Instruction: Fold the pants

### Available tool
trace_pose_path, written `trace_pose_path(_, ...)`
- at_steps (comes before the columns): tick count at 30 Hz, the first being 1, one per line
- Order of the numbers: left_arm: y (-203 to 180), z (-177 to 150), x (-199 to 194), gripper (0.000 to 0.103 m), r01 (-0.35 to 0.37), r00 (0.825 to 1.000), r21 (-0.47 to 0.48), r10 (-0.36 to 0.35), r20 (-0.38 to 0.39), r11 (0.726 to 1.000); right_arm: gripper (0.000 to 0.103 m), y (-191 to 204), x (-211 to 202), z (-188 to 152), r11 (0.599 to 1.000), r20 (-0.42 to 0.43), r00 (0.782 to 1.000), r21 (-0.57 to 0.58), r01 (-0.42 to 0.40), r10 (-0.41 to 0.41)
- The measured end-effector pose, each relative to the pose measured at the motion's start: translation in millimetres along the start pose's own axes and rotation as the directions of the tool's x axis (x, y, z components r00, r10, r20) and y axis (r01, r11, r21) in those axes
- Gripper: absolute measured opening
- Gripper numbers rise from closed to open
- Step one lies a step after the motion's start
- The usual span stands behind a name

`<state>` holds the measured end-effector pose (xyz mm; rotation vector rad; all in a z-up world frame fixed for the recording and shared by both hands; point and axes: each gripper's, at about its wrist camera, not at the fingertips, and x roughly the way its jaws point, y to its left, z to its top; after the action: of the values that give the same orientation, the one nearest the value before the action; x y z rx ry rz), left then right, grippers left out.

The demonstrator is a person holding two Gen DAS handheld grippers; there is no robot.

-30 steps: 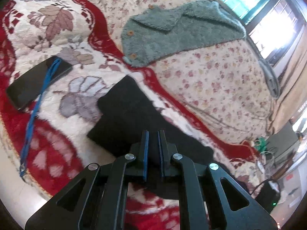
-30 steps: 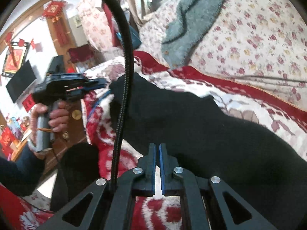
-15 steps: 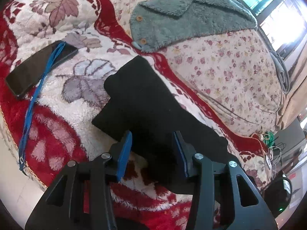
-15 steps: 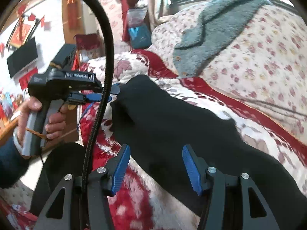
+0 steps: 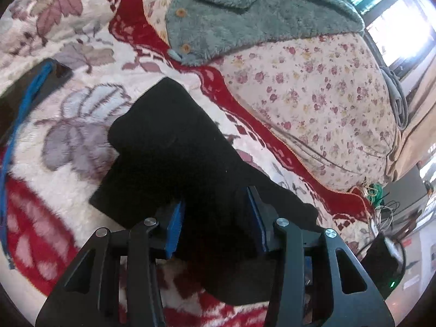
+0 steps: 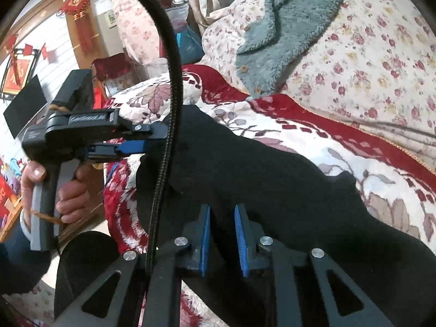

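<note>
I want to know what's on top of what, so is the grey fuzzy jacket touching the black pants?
Apart. In the left wrist view, the grey fuzzy jacket lies further up the bed, and a band of red and cream blanket shows between it and the black pants.

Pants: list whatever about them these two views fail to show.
- Near edge of the pants: left wrist view, hidden behind the left gripper, its jaws open.
- Far right end: right wrist view, pants cut off by the frame edge.
- Folds and layers: both views, fabric too uniformly black to read.
- Part of the left end: right wrist view, crossed by the cable.
- Contact with the right gripper: cannot tell.
</note>
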<state>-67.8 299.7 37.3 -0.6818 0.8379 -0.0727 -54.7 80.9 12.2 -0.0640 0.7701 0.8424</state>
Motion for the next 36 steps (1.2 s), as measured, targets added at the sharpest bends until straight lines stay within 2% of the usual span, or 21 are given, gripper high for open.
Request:
trace_pose_path(5, 2.8, 8.1, 1.9, 0.042, 0.062, 0.998, -0.054, -0.060, 0.034, 0.997, 0.019, 10.0, 7.8, -7.3, 0.999, -0.037, 0.999, -0.050, 0.009, -0.010)
trace_pose_path(6, 2.0, 8.5, 1.0, 0.032, 0.064, 0.997, -0.047, -0.061, 0.050, 0.997, 0.018, 9.7, 8.2, -6.6, 0.999, -0.040, 0.999, -0.048, -0.001, -0.001)
trace_pose_path(7, 0.2, 8.8, 0.0, 0.013, 0.047, 0.997, -0.033, -0.045, 0.060, 0.998, 0.014, 8.3, 6.9, -5.8, 0.999, -0.034, 0.999, -0.039, -0.024, 0.022)
trace_pose_path(8, -1.5, 8.6, -2.0, 0.012, 0.034, 0.997, -0.018, -0.033, 0.070, 0.999, 0.005, 6.6, 5.4, -4.9, 0.998, -0.029, 0.998, -0.027, -0.049, 0.048)
trace_pose_path(9, -3.3, 7.8, -6.0, 0.009, 0.045, 0.995, -0.007, -0.044, 0.085, 0.999, 0.005, 5.2, 2.5, -3.5, 0.998, -0.018, 0.998, -0.016, -0.067, 0.067)
trace_pose_path(17, -14.3, -4.1, -49.0, 0.006, 0.094, 0.982, 0.049, -0.100, 0.158, 0.994, 0.005, 13.0, -26.7, -2.3, 0.987, 0.031, 0.987, 0.000, -0.159, 0.159)
trace_pose_path(20, -7.1, -15.5, -61.0, 0.006, 0.072, 0.983, 0.048, -0.079, 0.167, 0.996, 0.005, 18.6, -34.8, -4.5, 0.983, 0.029, 0.983, -0.010, -0.183, 0.183)
trace_pose_path(23, 5.5, -25.1, -59.9, 0.006, 0.019, 0.986, 0.038, -0.025, 0.163, 0.999, 0.005, 27.9, -35.3, -9.9, 0.979, 0.016, 0.979, -0.023, -0.204, 0.204)
trace_pose_path(26, 23.3, -31.1, -42.4, 0.006, -0.031, 0.994, -0.021, 0.033, 0.107, 0.999, 0.005, 30.2, -16.8, -18.2, 0.986, -0.014, 0.987, -0.026, -0.163, 0.163)
trace_pose_path(29, 33.1, -36.1, -36.2, 0.018, -0.027, 0.997, -0.064, 0.031, 0.069, 0.998, 0.006, 23.9, 8.9, -29.7, 0.994, -0.090, 0.990, 0.005, -0.113, 0.113)
trace_pose_path(31, 35.0, -39.1, -44.1, 0.057, -0.036, 0.995, -0.068, 0.042, 0.087, 0.997, 0.009, 21.7, 0.1, -28.9, 0.991, -0.055, 0.990, 0.022, -0.131, 0.132)
trace_pose_path(33, 39.1, -43.2, -55.7, 0.075, 0.007, 0.993, -0.101, 0.005, 0.117, 0.995, 0.022, 19.4, -12.2, -26.1, 0.990, -0.030, 0.990, 0.032, -0.139, 0.140)
trace_pose_path(36, 42.6, -46.1, -66.5, 0.078, 0.065, 0.989, -0.133, -0.047, 0.139, 0.989, 0.027, 13.6, -34.1, -27.0, 0.987, 0.009, 0.989, 0.052, -0.150, 0.150)
